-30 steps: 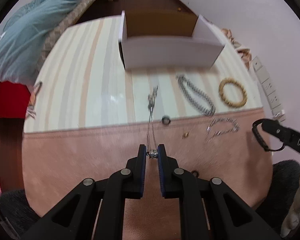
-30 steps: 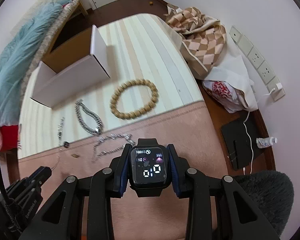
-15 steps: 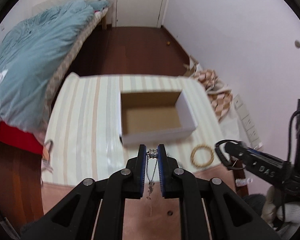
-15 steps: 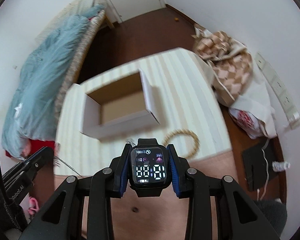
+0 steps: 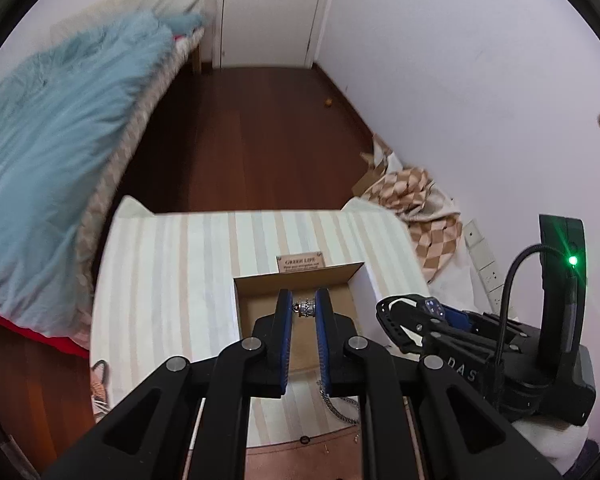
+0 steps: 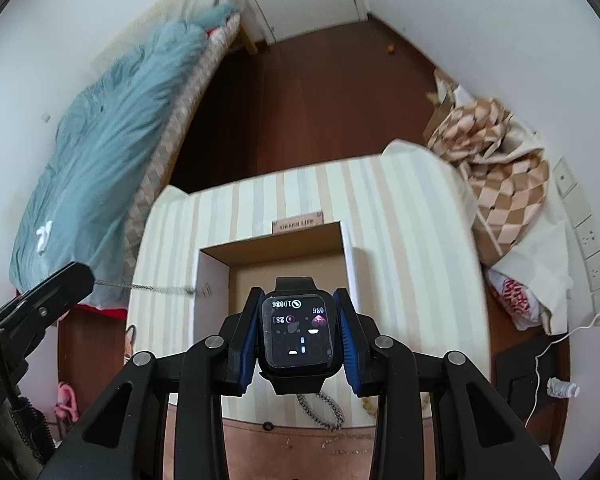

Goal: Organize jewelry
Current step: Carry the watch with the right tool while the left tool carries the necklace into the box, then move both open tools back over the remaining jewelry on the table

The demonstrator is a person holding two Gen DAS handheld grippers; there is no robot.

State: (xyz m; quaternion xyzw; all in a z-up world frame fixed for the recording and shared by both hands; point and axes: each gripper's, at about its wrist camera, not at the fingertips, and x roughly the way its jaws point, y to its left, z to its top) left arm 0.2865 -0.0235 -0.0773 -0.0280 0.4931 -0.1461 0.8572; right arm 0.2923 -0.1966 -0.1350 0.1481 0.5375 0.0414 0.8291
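Right wrist: hand-held gripper (image 6: 298, 338) above box (image 6: 276, 258).

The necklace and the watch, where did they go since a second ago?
Both were carried up off the pink mat: the left gripper brought the necklace over the open box, and the right gripper brought the watch there. Both grips stayed shut. The thick chain stayed put.

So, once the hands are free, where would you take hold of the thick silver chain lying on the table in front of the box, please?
I would grip the thick silver chain across one strand of its loop, coming straight down from above. It lies flat on the striped cloth as an open loop, so a side approach would likely only push it along. The fingers could straddle a single run of links and pinch it.
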